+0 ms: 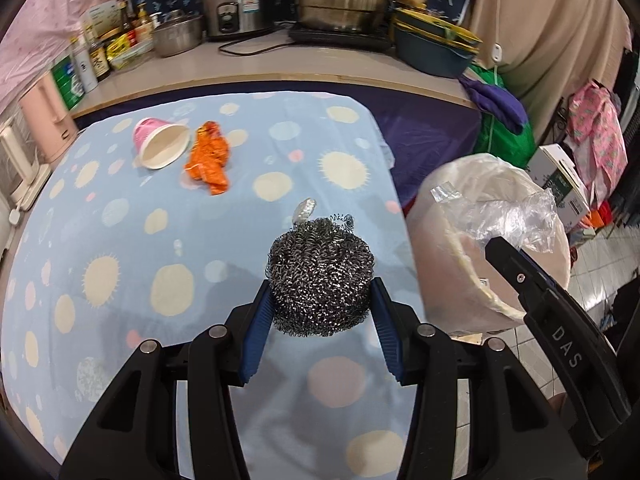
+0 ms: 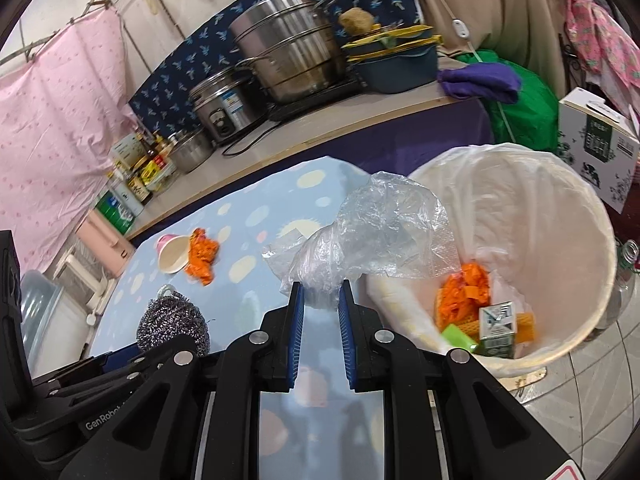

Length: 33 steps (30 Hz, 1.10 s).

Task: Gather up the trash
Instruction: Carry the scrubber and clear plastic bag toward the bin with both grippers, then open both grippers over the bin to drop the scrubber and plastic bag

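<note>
Steel scourer (image 1: 320,276) clamped btwn left gripper (image 1: 320,300) pads, above table.

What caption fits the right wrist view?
Right hand-held gripper carries clear plastic bag toward lined trash bin.

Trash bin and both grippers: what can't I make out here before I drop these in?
- Trash bin bottom: right wrist view, partly hidden by the plastic bag in the right gripper.
- Bin interior: left wrist view, blurred and blocked by the right gripper's finger.
- Carton print: too small.
- Steel scourer underside in the left gripper: hidden.
</note>
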Tool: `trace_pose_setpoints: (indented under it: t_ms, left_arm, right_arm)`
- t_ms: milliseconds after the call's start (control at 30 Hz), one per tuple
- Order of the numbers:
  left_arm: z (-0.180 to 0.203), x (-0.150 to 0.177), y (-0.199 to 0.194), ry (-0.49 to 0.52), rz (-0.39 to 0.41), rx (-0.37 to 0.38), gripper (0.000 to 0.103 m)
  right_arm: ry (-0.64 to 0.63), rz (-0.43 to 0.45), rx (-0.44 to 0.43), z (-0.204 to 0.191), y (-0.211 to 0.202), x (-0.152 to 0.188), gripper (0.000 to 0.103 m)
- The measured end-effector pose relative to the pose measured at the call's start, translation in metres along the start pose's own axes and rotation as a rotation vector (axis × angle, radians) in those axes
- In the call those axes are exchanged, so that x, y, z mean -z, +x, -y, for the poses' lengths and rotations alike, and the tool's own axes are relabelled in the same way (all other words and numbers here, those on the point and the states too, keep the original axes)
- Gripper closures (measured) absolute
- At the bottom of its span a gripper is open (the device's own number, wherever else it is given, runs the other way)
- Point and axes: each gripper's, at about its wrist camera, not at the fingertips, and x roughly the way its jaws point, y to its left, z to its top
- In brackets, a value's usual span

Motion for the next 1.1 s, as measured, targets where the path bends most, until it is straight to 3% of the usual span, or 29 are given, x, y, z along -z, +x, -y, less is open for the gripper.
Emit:
trace_pose_setpoints:
  t_ms: [433,1100]
  left_arm:
    - [0.076,-0.011,0.007,0.117,0.01,0.047,0.057]
    - [0.148,-0.028,0.027,0.212,0.018,0.078,0.057]
  right_arm:
    - [0.109,0.04,0.085,0.07,-0.018,-0.013,0.087]
    - [0.174,0.047,0.135,0.113,-0.013,-0.026,0.086]
